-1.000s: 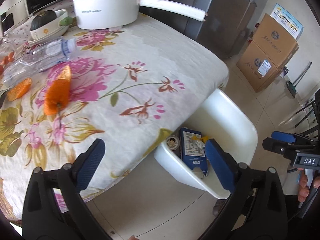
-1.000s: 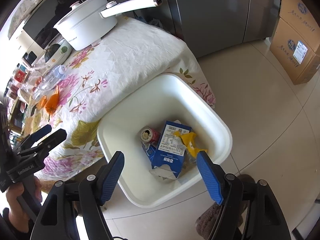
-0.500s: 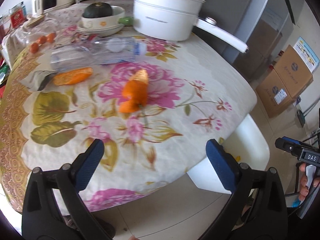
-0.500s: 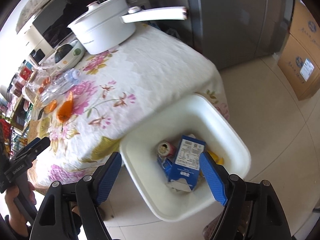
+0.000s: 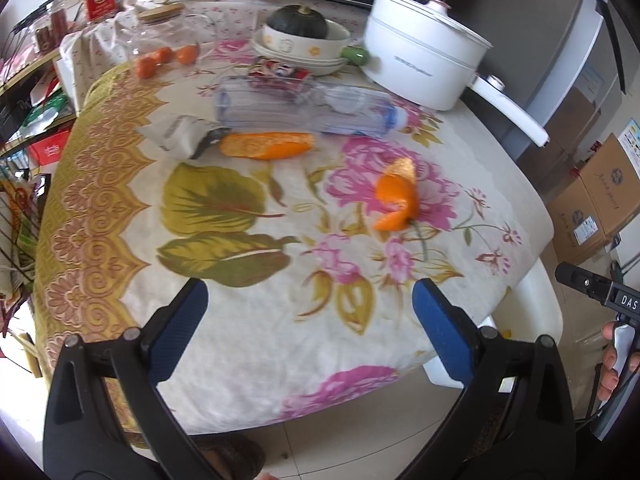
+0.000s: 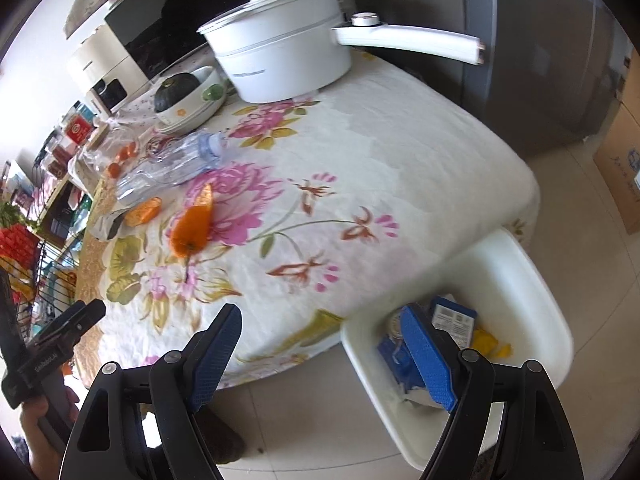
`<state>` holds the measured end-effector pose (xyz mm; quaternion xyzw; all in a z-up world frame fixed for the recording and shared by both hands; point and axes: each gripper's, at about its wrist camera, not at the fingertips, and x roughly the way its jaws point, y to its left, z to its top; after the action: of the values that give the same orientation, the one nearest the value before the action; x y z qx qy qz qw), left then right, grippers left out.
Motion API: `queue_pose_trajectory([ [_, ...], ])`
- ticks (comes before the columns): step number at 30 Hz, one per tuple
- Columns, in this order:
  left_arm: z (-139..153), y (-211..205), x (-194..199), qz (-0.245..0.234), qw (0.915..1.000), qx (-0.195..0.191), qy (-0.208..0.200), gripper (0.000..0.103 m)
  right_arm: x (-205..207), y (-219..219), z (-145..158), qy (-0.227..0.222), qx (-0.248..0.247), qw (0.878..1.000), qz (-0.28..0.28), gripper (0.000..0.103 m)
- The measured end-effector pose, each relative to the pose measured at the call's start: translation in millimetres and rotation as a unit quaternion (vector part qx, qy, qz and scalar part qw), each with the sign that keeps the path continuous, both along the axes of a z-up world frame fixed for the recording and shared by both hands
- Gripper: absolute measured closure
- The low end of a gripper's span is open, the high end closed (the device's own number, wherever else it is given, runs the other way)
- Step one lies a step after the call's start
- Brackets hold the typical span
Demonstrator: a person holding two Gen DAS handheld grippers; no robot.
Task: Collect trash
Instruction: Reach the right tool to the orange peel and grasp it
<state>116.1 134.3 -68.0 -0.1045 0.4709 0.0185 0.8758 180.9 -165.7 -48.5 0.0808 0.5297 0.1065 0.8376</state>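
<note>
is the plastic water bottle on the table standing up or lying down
Lying down. The clear plastic bottle rests on its side along the floral tablecloth, its cap end toward the white pot, just behind an orange peel.

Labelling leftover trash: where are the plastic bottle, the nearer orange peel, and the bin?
plastic bottle point(image 5: 304, 106), left wrist view, mid-body.
nearer orange peel point(image 5: 396, 196), left wrist view, centre.
bin point(image 6: 536, 280), right wrist view, far inner wall.
</note>
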Motion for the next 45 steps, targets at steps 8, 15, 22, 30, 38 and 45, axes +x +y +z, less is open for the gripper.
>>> queue_pose_trajectory([
  [8,-8.1,55.5,-11.0,0.045,0.999,0.0,0.005,0.001,19.7,51.4,-12.5,-0.001,0.008,1.0,0.014,0.02],
  [15,-18.1,86.1,-15.7,0.068,0.9976,0.002,0.009,0.001,33.6,98.6,-23.9,-0.015,0.014,0.999,0.039,0.02],
  [22,-29.9,101.2,-16.0,0.076,0.9969,0.008,0.022,0.001,52.0,133.0,-42.0,-0.02,0.017,0.998,0.051,0.02],
  [30,-36.2,108.0,-7.6,0.083,0.996,0.024,0.023,0.001,70.4,150.1,-64.9,-0.026,0.003,0.999,0.043,0.027],
  [38,-31.2,112.9,23.4,0.081,0.9964,0.022,0.008,0.001,67.8,164.8,-62.4,-0.04,-0.01,0.994,0.101,0.07],
  [45,-24.5,124.3,70.9,0.108,0.9933,-0.034,-0.021,0.001,64.6,143.7,-44.9,-0.041,-0.011,0.993,0.109,0.071],
])
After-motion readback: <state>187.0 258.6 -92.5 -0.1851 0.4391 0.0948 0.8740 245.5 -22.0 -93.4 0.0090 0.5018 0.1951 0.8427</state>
